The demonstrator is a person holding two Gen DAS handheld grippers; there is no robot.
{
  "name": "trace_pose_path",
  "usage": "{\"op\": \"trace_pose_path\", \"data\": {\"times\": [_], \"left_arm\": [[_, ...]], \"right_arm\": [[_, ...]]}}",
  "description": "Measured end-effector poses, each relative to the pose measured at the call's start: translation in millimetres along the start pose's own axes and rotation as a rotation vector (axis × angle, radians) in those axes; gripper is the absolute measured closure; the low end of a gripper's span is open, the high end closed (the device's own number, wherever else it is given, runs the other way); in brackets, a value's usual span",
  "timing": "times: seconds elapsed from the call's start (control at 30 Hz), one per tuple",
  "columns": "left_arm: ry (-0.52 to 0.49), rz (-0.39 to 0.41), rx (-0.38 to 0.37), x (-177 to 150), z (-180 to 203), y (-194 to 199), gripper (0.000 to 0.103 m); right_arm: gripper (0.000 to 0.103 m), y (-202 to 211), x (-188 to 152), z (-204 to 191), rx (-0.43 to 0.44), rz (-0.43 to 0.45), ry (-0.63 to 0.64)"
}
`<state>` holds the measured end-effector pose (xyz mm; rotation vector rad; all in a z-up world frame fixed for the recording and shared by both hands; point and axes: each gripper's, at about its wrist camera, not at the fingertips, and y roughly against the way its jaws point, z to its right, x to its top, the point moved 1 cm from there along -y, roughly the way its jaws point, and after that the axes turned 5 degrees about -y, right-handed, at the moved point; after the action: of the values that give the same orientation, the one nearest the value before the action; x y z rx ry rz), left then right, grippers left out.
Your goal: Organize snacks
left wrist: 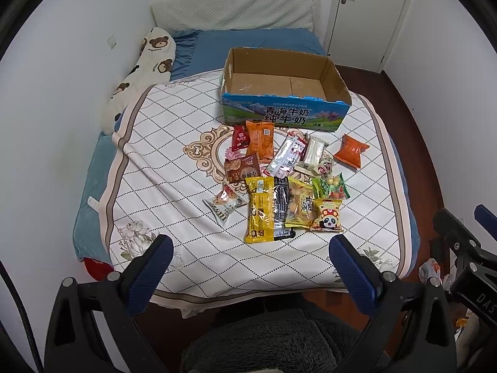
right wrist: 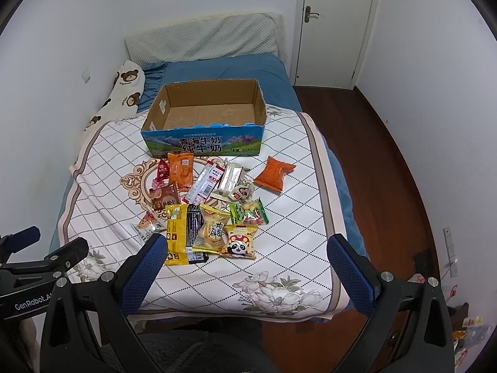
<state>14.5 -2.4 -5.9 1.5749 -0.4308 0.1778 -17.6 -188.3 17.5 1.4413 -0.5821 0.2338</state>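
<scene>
Lay heaped mid-bed on white diamond-patterned quilt [left wrist: 174, 161]: colourful crinkly plastic snack packets [left wrist: 279, 180], near open blue-printed cardboard box [left wrist: 282, 115]. Hovered released, fingers spread: left gripper [left wrist: 251, 267], right gripper [right wrist: 248, 267].

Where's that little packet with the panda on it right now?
In both views the panda packet lies on the bedspread at the near right corner of the snack pile, just below the green candy bag and touching the yellow biscuit bag on its left.
</scene>
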Motion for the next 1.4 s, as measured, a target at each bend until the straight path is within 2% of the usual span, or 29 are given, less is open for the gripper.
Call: {"op": "trace_pose_path", "data": {"times": [1.4], "left_arm": [[-0.001, 0.000, -0.004, 3.4, -1.8, 5.1, 0.000]], "right_arm": [[0.000, 0.9, 3.3, -4.5, 0.007, -0.004, -0.004]]}}
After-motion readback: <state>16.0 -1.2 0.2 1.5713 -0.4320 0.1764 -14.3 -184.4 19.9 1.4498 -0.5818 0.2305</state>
